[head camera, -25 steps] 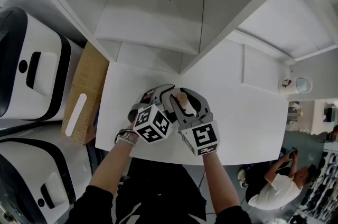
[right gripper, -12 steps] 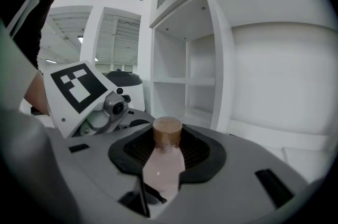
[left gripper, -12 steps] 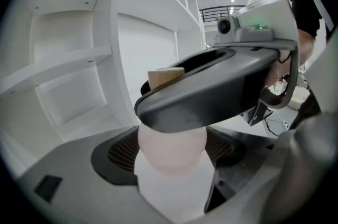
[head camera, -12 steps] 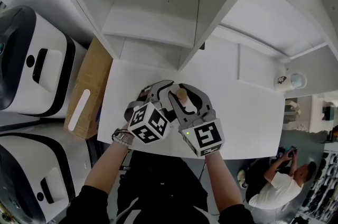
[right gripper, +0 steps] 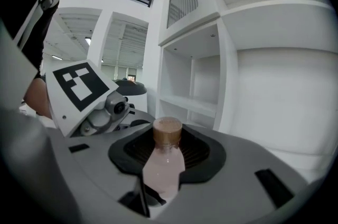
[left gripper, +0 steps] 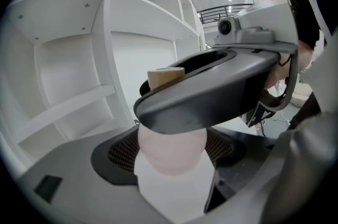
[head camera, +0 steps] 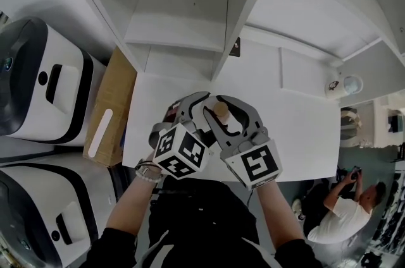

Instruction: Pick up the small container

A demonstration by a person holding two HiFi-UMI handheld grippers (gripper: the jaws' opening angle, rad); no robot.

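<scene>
Lift step: L gripper [head camera: 197, 114] and R gripper [head camera: 226, 116] both clamp small pink bottle [right gripper: 162, 160], 6 o'clock of shelf unit [head camera: 183, 20]; next needs steady grip.

No readable text, brand or number anywhere. Your left marker cube [head camera: 180, 151] and right marker cube [head camera: 256, 165] carry only black-and-white square patterns, no letters or digits. The white cup [head camera: 333, 87] at far right has a dark print, too small to read. The dark tag [head camera: 235, 47] on the shelf post [head camera: 231, 20] is illegible too.
</scene>
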